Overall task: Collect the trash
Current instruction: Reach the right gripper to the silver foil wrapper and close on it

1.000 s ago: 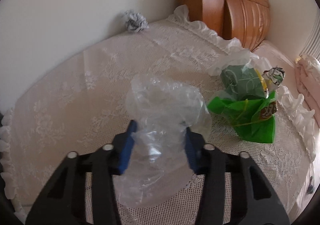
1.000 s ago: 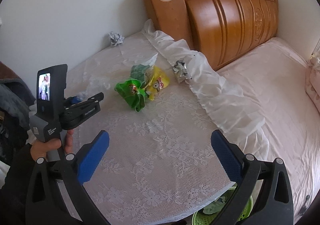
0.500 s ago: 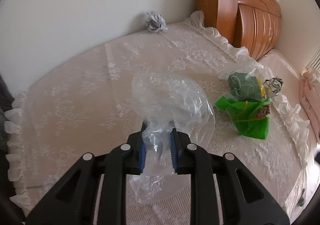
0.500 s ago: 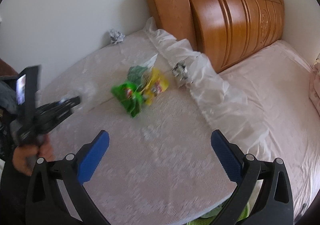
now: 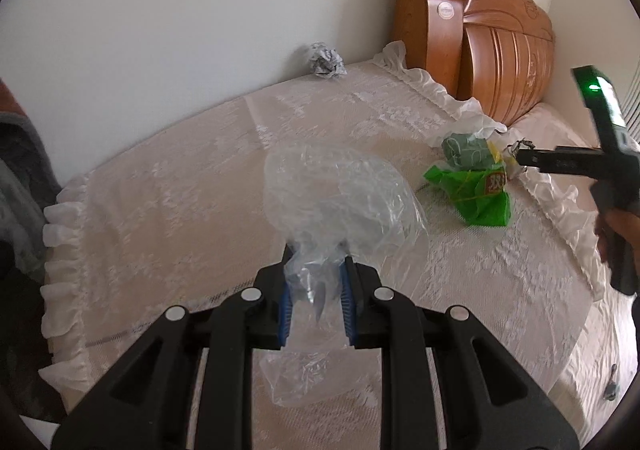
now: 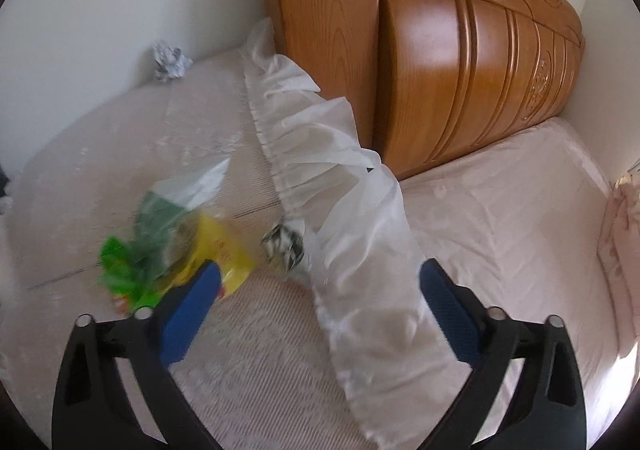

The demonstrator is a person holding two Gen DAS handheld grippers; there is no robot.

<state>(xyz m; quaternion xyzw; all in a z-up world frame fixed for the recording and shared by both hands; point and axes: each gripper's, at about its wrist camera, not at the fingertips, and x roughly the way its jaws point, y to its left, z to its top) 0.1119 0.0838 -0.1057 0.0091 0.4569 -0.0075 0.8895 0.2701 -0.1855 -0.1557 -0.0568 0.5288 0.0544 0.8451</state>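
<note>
Clamped on the clear bag (image 5: pixel 340 205), the left gripper (image 5: pixel 316 298) lifts it off the lace cloth (image 5: pixel 168 209), while the right gripper (image 6: pixel 316 290), jaws wide but just narrowing on nothing, nears the foil wad (image 6: pixel 285 245) beside the wrappers (image 6: pixel 176 246), likely the next pick.

Right wrist view smeared by motion: green wrapper (image 6: pixel 124 270) and yellow packet (image 6: pixel 224 246) blurred, print unreadable. Small patterned crumple (image 6: pixel 285 246) beside the white frill (image 6: pixel 320 153), material unclear. Left wrist view: the right gripper's body (image 5: pixel 600 157) cut off by the frame edge, fingers mostly out of view. Clear plastic bag (image 5: pixel 340 205) hides cloth behind it.
</note>
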